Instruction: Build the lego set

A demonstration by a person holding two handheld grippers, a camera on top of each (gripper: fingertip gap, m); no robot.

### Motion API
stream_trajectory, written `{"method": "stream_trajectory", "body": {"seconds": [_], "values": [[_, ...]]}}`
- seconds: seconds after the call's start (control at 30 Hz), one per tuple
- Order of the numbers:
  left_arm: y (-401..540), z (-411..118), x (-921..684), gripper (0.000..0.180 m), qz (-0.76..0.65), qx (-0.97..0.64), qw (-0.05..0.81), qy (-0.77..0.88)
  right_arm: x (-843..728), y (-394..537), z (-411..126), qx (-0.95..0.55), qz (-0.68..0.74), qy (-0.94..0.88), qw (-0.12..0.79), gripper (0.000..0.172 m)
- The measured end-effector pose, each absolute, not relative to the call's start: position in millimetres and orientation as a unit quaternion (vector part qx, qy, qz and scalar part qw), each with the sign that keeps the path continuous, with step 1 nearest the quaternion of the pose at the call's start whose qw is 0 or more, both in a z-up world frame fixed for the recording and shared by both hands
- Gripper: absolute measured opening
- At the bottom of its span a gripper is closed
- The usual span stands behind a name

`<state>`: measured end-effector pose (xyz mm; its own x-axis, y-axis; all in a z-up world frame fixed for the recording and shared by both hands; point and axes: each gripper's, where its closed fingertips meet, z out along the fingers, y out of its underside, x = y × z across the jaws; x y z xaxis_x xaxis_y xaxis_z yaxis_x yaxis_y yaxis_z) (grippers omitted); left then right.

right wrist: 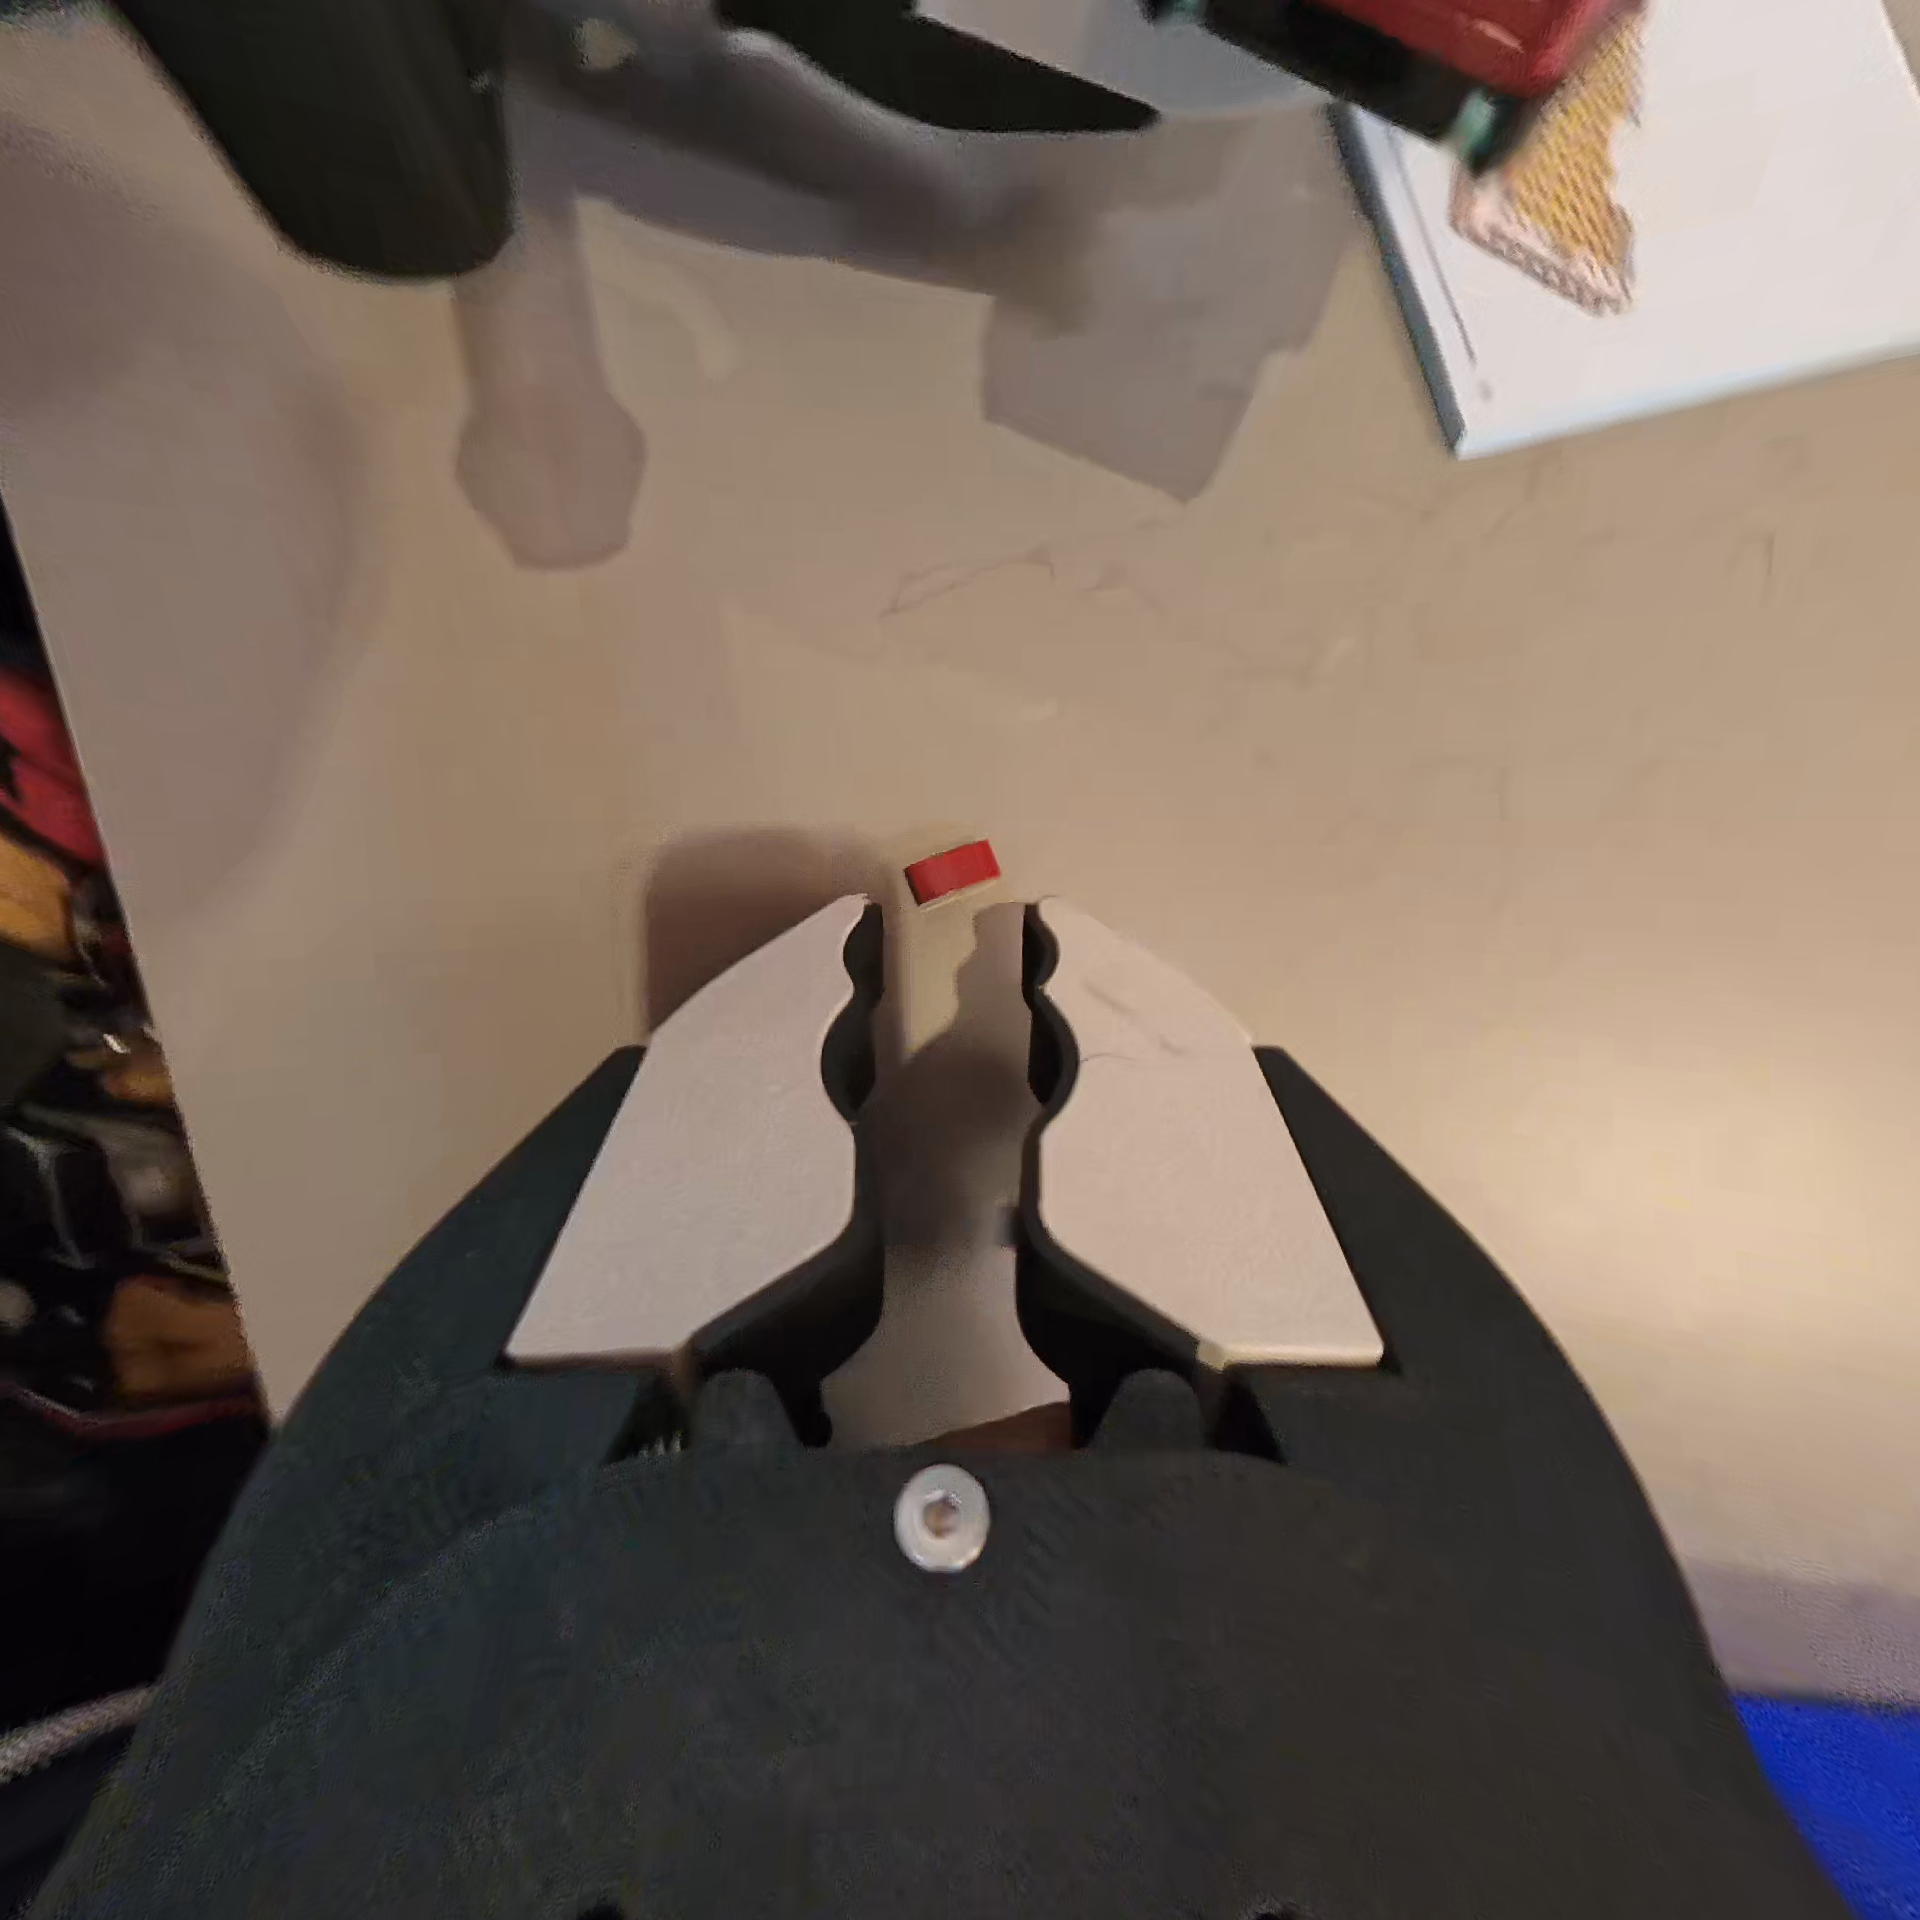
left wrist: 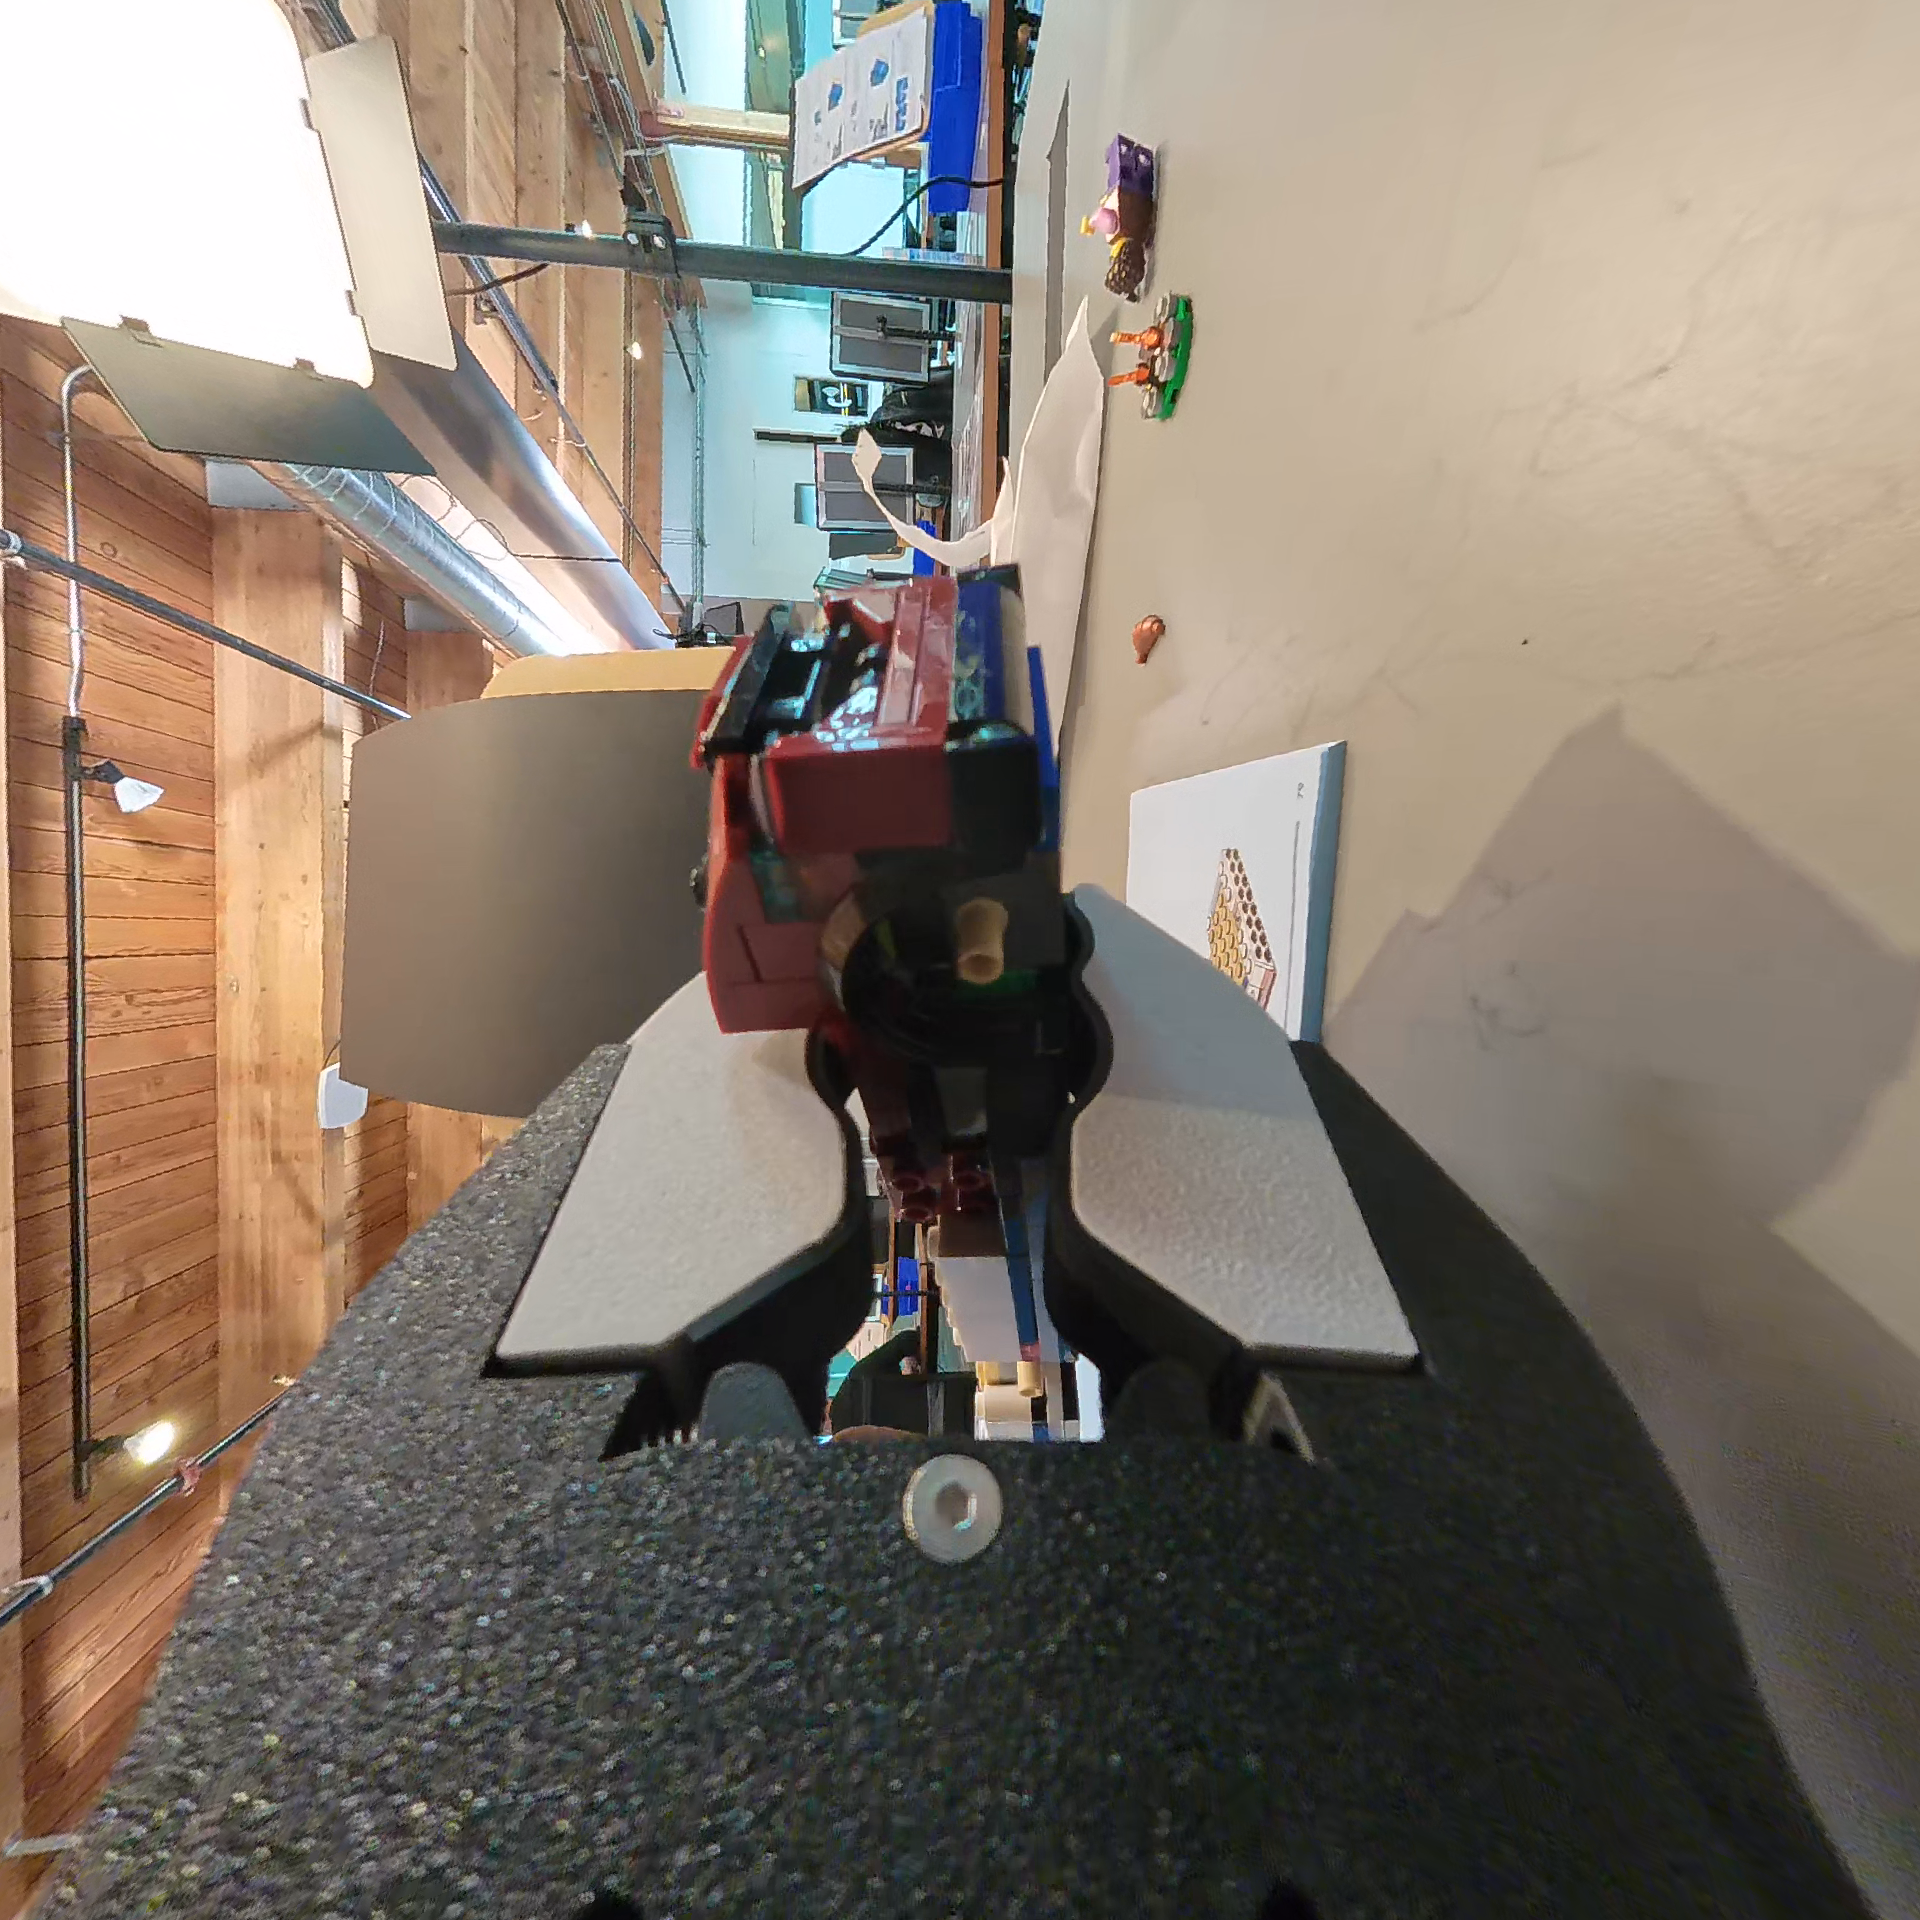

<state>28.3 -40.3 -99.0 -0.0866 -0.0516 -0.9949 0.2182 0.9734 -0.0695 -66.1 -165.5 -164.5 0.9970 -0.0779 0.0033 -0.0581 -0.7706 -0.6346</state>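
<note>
A dark red, black and blue brick-built model point(left wrist: 883, 810) is clamped in the left gripper point(left wrist: 961, 1029), lifted off the beige table point(left wrist: 1558, 468). The fingers are closed against its black lower part, and a tan peg point(left wrist: 982, 940) sticks out of that part just between the fingertips. More of the model – dark red studs, white and blue bricks – runs back between the fingers toward the gripper body.

On the table, close beside the left gripper, a white instruction booklet point(left wrist: 1236, 883) lies flat with a printed picture of a brick assembly on it. Farther along the table, toward its far edge, a small brown piece point(left wrist: 1148, 636) is seen, then a green round plate with orange pieces point(left wrist: 1166, 358), then a purple and brown little build point(left wrist: 1130, 213). White paper point(left wrist: 1060, 488) lies crumpled at that far edge.

The right gripper point(right wrist: 951, 914) is held low over the bare middle of the table, its jaws parted and gripping nothing. A small red round piece point(right wrist: 951, 871) lies on the table just past the fingertips, in line with the gap between them – not touched by either pad. The same booklet point(right wrist: 1683, 343) shows at the upper right of this view, with the left gripper and its model blurred above it.
</note>
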Motion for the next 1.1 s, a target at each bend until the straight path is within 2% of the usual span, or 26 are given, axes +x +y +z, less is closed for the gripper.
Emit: {"method": "stream_trajectory", "body": {"seconds": [0.23, 0.5, 0.57, 0.7, 0.83, 1.1], "values": [[-44.1, -102.4, 30.1, 0.036, -0.106, 0.056, 0.667, 0.736, -63.3, -165.0, -168.3, -0.915, -0.046, 0.198, 0.348, 0.024], [-49.4, -101.3, 28.7, 0.036, -0.113, 0.058, 0.664, 0.737, -68.8, -152.9, -175.7, -0.930, -0.058, 0.168, 0.321, 0.020], [-50.4, -101.3, 28.7, 0.036, -0.114, 0.059, 0.663, 0.737, -68.5, -150.1, -175.9, -0.934, -0.054, 0.148, 0.321, 0.009], [-50.7, -102.2, 29.3, 0.036, -0.114, 0.059, 0.662, 0.739, -66.8, -150.0, -175.7, -0.937, -0.043, 0.119, 0.324, 0.009], [-50.8, -102.8, 30.1, 0.036, -0.113, 0.059, 0.660, 0.741, -63.5, -157.3, -172.4, -0.935, -0.037, 0.118, 0.332, 0.016], [-53.2, -107.5, 31.1, 0.036, -0.112, 0.065, 0.653, 0.746, -65.5, -154.8, -174.3, -0.939, -0.025, 0.104, 0.328, 0.013]]}}
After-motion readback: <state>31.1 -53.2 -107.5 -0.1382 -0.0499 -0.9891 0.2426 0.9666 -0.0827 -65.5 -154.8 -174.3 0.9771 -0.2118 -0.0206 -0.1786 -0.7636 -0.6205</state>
